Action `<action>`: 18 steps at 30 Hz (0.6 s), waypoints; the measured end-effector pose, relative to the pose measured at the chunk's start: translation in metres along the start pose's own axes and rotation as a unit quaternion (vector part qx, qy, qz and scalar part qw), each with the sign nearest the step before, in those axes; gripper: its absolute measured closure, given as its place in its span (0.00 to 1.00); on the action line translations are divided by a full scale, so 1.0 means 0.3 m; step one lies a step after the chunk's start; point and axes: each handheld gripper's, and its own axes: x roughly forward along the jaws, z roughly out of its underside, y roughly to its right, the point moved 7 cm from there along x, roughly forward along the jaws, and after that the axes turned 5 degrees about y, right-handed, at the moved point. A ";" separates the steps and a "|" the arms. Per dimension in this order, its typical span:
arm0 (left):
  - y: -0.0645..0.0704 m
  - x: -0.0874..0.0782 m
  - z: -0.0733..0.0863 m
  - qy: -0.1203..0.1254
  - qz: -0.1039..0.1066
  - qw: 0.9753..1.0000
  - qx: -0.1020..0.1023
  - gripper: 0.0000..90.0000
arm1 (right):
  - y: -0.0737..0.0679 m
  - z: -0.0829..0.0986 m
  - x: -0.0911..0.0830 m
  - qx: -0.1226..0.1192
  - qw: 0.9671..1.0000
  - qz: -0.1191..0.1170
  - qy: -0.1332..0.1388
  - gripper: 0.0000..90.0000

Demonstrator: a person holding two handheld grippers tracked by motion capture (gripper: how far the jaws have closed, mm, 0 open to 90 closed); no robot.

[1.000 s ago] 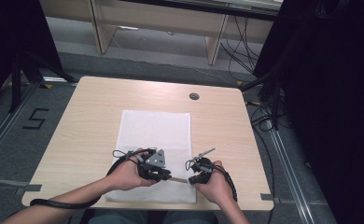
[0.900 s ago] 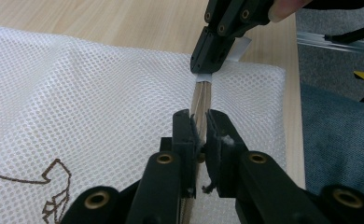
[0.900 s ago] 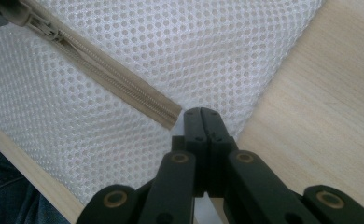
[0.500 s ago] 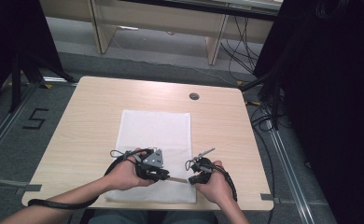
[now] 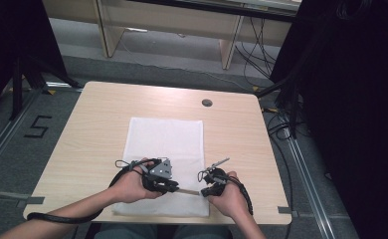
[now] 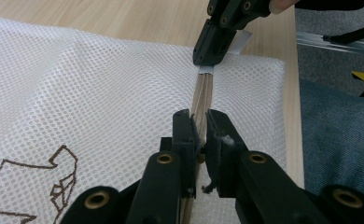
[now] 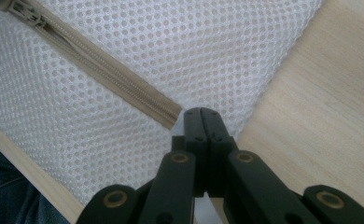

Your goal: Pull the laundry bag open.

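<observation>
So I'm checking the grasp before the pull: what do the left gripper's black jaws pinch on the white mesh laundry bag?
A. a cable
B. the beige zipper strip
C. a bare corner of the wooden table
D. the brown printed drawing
B: in the left gripper view the left gripper has its jaws closed on the beige zipper strip that runs across the white mesh laundry bag.

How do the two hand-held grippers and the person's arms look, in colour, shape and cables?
The left gripper is black with a grey three-cornered plate on top and a black cable looping behind it. The right gripper is black too, with a black cable along the wrist. In both gripper views the jaws are flat black bars on brass-coloured pivot pins. The forearms are bare, with no sleeves in sight.
</observation>
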 end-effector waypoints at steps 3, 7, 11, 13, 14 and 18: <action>-0.004 -0.007 0.000 -0.004 0.000 1.000 0.008 0.91 | 0.000 0.000 -0.001 -0.002 1.000 -0.001 0.000 1.00; -0.005 -0.014 0.005 0.002 0.002 1.000 -0.005 0.91 | 0.000 0.000 -0.001 0.000 1.000 -0.001 0.000 1.00; -0.005 -0.014 0.007 -0.001 0.001 1.000 -0.001 0.91 | -0.001 0.001 -0.001 0.005 1.000 0.000 -0.003 1.00; -0.006 -0.020 0.006 -0.002 0.000 1.000 0.000 0.91 | -0.004 0.001 -0.001 0.007 1.000 -0.002 -0.002 1.00; -0.008 -0.023 0.007 0.001 -0.001 1.000 0.000 0.91 | -0.003 0.001 -0.001 0.006 1.000 -0.002 -0.001 1.00; -0.008 -0.026 0.010 0.001 0.001 1.000 -0.004 0.91 | -0.002 0.003 -0.003 0.010 1.000 0.002 -0.006 1.00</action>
